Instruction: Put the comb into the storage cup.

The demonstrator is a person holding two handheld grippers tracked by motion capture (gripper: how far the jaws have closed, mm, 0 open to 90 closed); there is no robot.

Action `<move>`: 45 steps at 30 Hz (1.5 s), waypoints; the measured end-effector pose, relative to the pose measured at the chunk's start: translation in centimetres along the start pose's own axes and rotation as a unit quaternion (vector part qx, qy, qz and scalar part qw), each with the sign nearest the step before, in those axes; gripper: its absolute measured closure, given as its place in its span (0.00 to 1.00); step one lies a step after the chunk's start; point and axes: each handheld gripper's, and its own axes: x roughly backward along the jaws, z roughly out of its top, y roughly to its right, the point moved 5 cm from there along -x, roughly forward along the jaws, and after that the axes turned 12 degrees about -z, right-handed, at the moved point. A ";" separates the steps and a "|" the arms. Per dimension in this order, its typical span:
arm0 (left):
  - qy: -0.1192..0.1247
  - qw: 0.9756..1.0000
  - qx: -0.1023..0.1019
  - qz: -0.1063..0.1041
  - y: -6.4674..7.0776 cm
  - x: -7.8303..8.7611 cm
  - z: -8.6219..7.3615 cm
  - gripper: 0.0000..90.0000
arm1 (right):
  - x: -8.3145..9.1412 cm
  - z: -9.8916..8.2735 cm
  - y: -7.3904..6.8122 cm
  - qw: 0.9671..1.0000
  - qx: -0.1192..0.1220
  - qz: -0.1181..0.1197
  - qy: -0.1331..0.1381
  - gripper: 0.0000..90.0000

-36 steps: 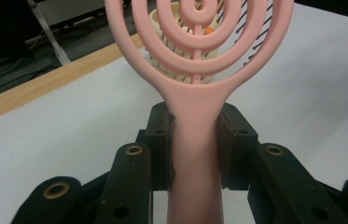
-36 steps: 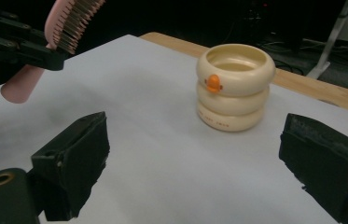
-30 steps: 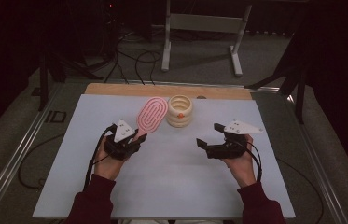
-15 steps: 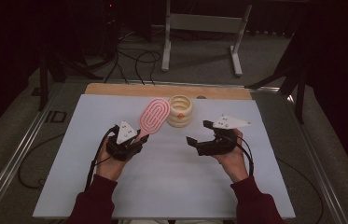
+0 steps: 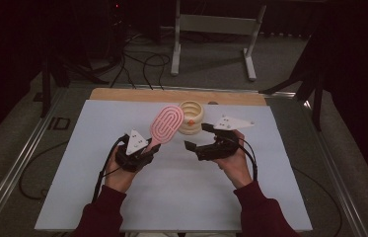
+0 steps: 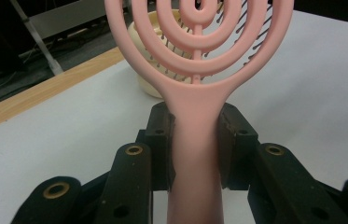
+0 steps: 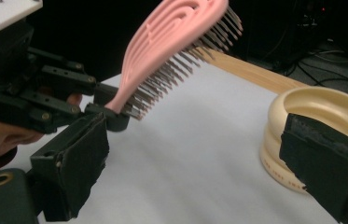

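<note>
The left tool pinches the handle of the pink hairbrush, its two pads pressed on either side of the narrow neck, as the left gripper view shows close up; from above the brush head slants up and away, over the white bench, its tip just beside the cream ringed bowl; the right gripper view adds what the high view cannot, the dark bristles pointing down toward the bench and the brush raised clear of it; that same view shows the bowl standing on the bench, partly behind one of the right tool's own pads.

The right tool is spread wide with nothing between its jaws, and it hangs in front of the bowl, apart from the brush; in its own view the jaws frame the gap between brush and bowl.

The bowl sits near the far edge of the white sheet, where a wooden strip runs along the bench; the near half and both sides of the sheet lie bare, wide room around both hands.
</note>
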 end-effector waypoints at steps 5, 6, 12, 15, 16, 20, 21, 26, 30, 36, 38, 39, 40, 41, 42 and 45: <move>0.003 1.000 -0.003 -0.003 0.3 -0.1 0.1 0.77 | -0.7 0.5 -0.5 1.000 -0.002 0.009 -0.002 0.08; 0.004 1.000 -0.005 -0.004 0.3 -0.2 0.1 0.77 | -0.8 0.6 -0.6 1.000 -0.001 0.011 -0.001 0.08; 0.006 1.000 -0.009 -0.007 0.7 -0.2 0.3 0.77 | -1.4 1.2 -1.4 1.000 -0.001 0.021 -0.004 0.08; 0.009 1.000 -0.012 -0.009 0.8 -0.2 0.4 0.77 | -1.8 1.4 -1.6 1.000 -0.003 0.022 -0.006 0.08; 0.009 1.000 -0.012 -0.009 0.9 -0.2 0.4 0.77 | -2.0 1.4 -1.6 1.000 -0.003 0.022 -0.006 0.08; 0.007 1.000 -0.019 -0.012 1.2 -0.3 0.5 0.77 | -2.5 1.5 -1.6 1.000 -0.009 0.024 -0.011 0.09; 0.007 1.000 -0.019 -0.013 1.2 -0.3 0.5 0.77 | -2.6 1.5 -1.7 0.999 -0.013 0.026 -0.013 0.09; 0.008 1.000 -0.023 -0.016 1.5 -0.5 0.5 0.77 | -3.2 1.9 -1.8 0.999 -0.018 0.025 -0.015 0.09; 0.009 0.999 -0.027 -0.020 1.6 -0.4 0.6 0.77 | -3.6 1.9 -1.9 0.999 -0.030 0.031 -0.026 0.09; 0.005 0.999 -0.032 -0.026 1.8 -0.5 0.5 0.77 | -4.0 1.8 -2.2 0.997 -0.046 0.045 -0.039 0.15; 0.003 0.999 -0.034 -0.026 1.9 -0.6 0.5 0.77 | -4.1 1.7 -2.3 0.997 -0.053 0.044 -0.043 0.19; 0.004 0.999 -0.034 -0.027 1.9 -0.6 0.5 0.77 | -4.2 1.7 -2.3 0.997 -0.055 0.045 -0.044 0.22; 0.005 0.999 -0.034 -0.027 1.9 -0.6 0.5 0.77 | -4.2 1.6 -2.3 0.996 -0.058 0.044 -0.045 0.25; 0.005 0.999 -0.035 -0.028 1.9 -0.6 0.5 0.77 | -4.3 1.6 -2.4 0.996 -0.057 0.044 -0.047 0.28; 0.005 0.999 -0.035 -0.028 1.9 -0.6 0.5 0.77 | -4.3 1.6 -2.4 0.996 -0.057 0.044 -0.047 0.28; 0.006 0.999 -0.036 -0.027 1.9 -0.6 0.5 0.77 | -4.3 1.6 -2.5 0.996 -0.055 0.046 -0.053 0.40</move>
